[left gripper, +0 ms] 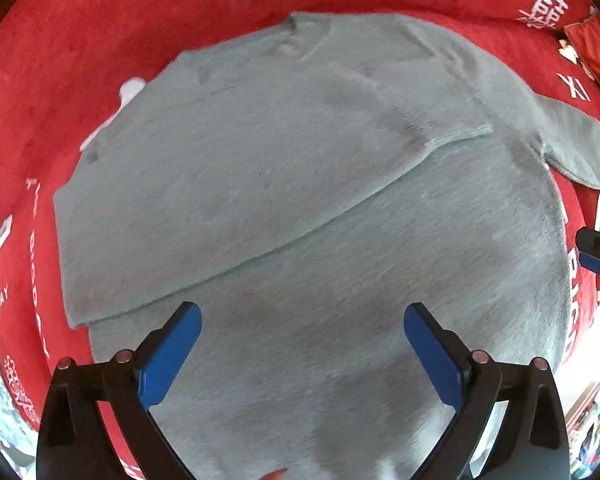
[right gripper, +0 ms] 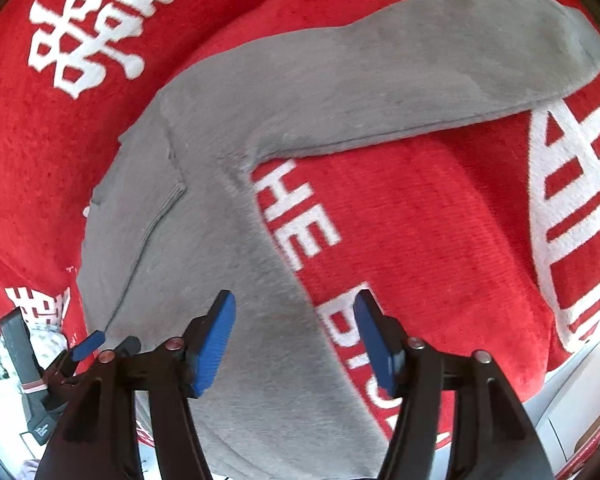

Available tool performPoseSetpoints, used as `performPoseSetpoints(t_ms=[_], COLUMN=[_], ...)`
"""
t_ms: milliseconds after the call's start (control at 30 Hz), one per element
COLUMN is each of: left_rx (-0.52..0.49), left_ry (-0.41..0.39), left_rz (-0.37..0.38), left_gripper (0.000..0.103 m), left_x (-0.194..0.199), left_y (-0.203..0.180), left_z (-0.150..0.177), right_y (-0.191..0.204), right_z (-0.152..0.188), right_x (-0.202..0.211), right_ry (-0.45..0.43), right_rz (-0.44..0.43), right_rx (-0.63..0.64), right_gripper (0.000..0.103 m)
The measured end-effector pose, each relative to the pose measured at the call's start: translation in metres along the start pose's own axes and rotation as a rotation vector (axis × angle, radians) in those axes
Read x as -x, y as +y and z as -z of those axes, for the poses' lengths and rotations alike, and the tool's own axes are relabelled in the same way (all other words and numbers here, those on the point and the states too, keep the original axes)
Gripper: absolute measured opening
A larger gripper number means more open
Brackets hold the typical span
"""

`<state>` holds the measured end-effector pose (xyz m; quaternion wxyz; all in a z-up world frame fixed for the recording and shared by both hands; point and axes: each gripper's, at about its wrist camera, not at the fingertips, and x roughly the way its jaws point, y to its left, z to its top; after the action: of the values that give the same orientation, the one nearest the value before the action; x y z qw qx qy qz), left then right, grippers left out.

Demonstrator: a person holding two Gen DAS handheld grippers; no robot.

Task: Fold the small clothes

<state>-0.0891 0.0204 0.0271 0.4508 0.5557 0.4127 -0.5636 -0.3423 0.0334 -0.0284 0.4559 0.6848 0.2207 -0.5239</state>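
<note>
A grey knit sweater [left gripper: 284, 168] lies flat on a red blanket. Its left sleeve is folded across the chest, and the sleeve's edge runs diagonally over the body. The other sleeve [right gripper: 400, 80] stretches out to the side on the blanket. My left gripper [left gripper: 302, 316] hovers over the sweater's lower body, jaws wide open with nothing between the blue pads. My right gripper [right gripper: 294, 312] stands open above the sweater's [right gripper: 228, 208] side edge, where grey cloth meets red blanket, and its pads press on nothing. The right gripper [left gripper: 598, 254] also shows at the right edge of the left wrist view.
The red blanket [left gripper: 80, 40] with white lettering covers the whole surface; its print [right gripper: 100, 28] is large. A red pillow [left gripper: 592, 48] lies at the far right. The blanket's edge drops off at the lower right [right gripper: 572, 364]. The left gripper's pad [right gripper: 86, 346] appears at lower left.
</note>
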Motion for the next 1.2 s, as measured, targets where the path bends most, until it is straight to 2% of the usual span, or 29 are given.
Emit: performPoseSetpoints(t_ms=[133, 200, 333, 400, 533, 700, 800, 933, 1100, 1167, 1200], left_rx=[-0.02, -0.018, -0.034, -0.033, -0.011, 0.026, 0.039, 0.046, 0.055, 0.062, 0.068], left_ry=[0.006, 0.007, -0.021, -0.018, 0.014, -0.03, -0.055, -0.059, -0.075, -0.079, -0.078], left_rz=[0.01, 0.012, -0.051, -0.055, 0.021, 0.078, 0.105, 0.123, 0.136, 0.139, 0.143], left_gripper=[0.101, 0.101, 0.101, 0.101, 0.101, 0.101, 0.101, 0.101, 0.101, 0.101, 0.101], left_x=[-0.001, -0.002, 0.0, -0.001, -0.002, 0.01, 0.015, 0.013, 0.003, 0.002, -0.001], left_y=[-0.019, -0.032, -0.049, -0.058, -0.072, -0.094, -0.107, -0.121, -0.108, -0.105, -0.102], left_z=[-0.009, -0.012, -0.02, -0.025, -0.034, -0.046, -0.05, -0.057, -0.059, -0.062, -0.066], right_y=[-0.018, -0.029, -0.056, -0.073, -0.111, -0.162, -0.184, -0.191, -0.186, -0.189, -0.191], right_z=[-0.006, -0.009, -0.016, -0.021, -0.029, -0.043, -0.056, -0.077, -0.093, -0.093, -0.093], right_x=[0.007, 0.012, 0.023, 0.03, 0.043, 0.056, 0.059, 0.059, 0.062, 0.061, 0.06], right_ry=[-0.018, -0.034, -0.072, -0.1, -0.165, -0.261, -0.323, -0.372, -0.412, -0.414, -0.408], right_rz=[-0.033, -0.069, -0.114, -0.135, -0.195, -0.27, -0.354, -0.427, -0.421, -0.425, -0.422], right_rx=[-0.031, -0.058, -0.132, -0.184, -0.295, -0.451, -0.541, -0.58, -0.587, -0.618, -0.64], right_gripper=[0.081, 0.081, 0.081, 0.081, 0.081, 0.081, 0.081, 0.081, 0.081, 0.073, 0.048])
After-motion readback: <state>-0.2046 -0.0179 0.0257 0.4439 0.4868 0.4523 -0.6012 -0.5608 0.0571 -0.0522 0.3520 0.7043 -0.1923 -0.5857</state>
